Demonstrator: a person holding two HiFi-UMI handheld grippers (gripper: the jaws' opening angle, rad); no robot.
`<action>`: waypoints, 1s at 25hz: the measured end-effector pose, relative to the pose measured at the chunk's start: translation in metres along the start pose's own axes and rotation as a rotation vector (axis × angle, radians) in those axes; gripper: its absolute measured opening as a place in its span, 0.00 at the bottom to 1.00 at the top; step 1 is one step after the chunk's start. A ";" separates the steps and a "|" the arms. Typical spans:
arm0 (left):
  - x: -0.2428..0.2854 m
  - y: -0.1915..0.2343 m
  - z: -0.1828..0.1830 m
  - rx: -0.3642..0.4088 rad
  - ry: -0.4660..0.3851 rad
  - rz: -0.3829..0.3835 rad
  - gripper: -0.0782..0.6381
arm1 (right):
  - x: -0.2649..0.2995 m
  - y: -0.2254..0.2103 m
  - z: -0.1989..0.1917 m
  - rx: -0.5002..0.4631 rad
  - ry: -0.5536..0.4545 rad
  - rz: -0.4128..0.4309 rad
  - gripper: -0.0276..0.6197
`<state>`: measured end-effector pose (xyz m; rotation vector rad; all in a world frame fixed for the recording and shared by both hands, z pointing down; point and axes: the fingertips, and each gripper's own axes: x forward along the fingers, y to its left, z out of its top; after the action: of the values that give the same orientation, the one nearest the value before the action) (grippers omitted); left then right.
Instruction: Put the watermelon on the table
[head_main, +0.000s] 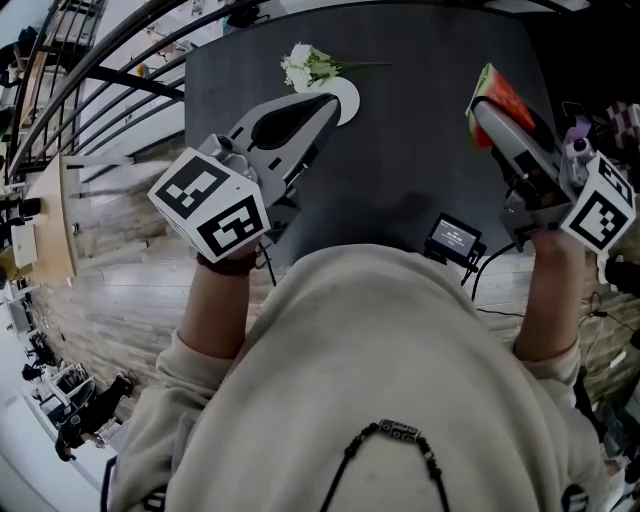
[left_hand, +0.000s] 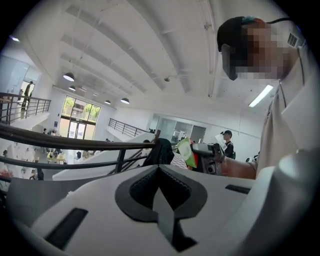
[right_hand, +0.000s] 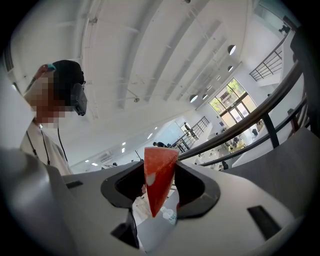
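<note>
1. A large, open hall on several levels, like an office or campus atrium: black metal railings edge an upper gallery.
2. A high white beamed ceiling carries round hanging lamps, and tall windows let in daylight.
3. A pale wooden plank floor surrounds the dark grey table.

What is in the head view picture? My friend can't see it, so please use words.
Seen from above, the right gripper holds a red and green watermelon slice over the right side of a dark table. The left gripper, shut and empty, points at a white disc and a bunch of white flowers.
</note>
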<state>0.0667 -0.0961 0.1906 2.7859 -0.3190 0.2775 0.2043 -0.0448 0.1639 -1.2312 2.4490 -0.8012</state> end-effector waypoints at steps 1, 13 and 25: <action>-0.003 0.000 -0.001 0.000 0.000 -0.001 0.12 | 0.001 0.002 -0.001 -0.002 0.010 -0.005 0.35; -0.001 0.036 -0.042 -0.087 0.011 -0.011 0.12 | 0.046 -0.028 -0.025 0.030 0.126 -0.020 0.35; -0.012 0.046 -0.085 -0.184 -0.005 -0.049 0.12 | 0.089 -0.032 -0.035 0.004 0.217 -0.036 0.35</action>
<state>0.0309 -0.1080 0.2805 2.6090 -0.2635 0.2182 0.1549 -0.1199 0.2106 -1.2496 2.5982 -0.9970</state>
